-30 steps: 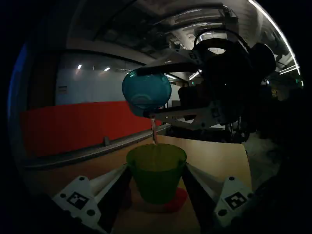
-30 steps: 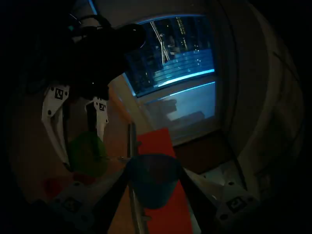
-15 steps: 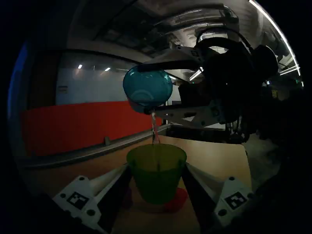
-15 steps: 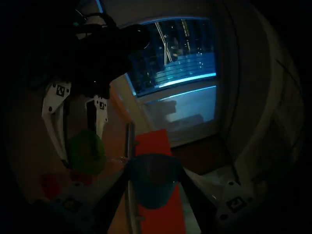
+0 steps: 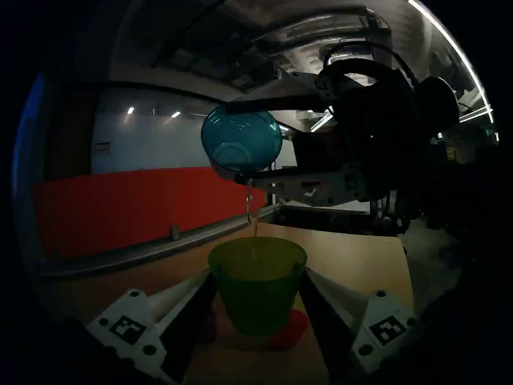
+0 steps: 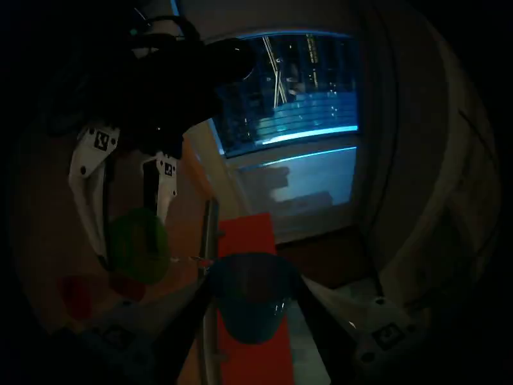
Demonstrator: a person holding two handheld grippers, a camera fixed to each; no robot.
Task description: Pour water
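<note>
The left gripper clasped a green cup; the right gripper clasped a tilted blue cup, its water streaming into the green cup.

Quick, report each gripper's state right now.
Left gripper: closed on the green cup, held upright.
Right gripper: closed on the blue cup, tipped, water running into the green cup.

We counted two grippers, the left gripper and the right gripper, one green cup, one blue cup, one water stream and two red things.
</note>
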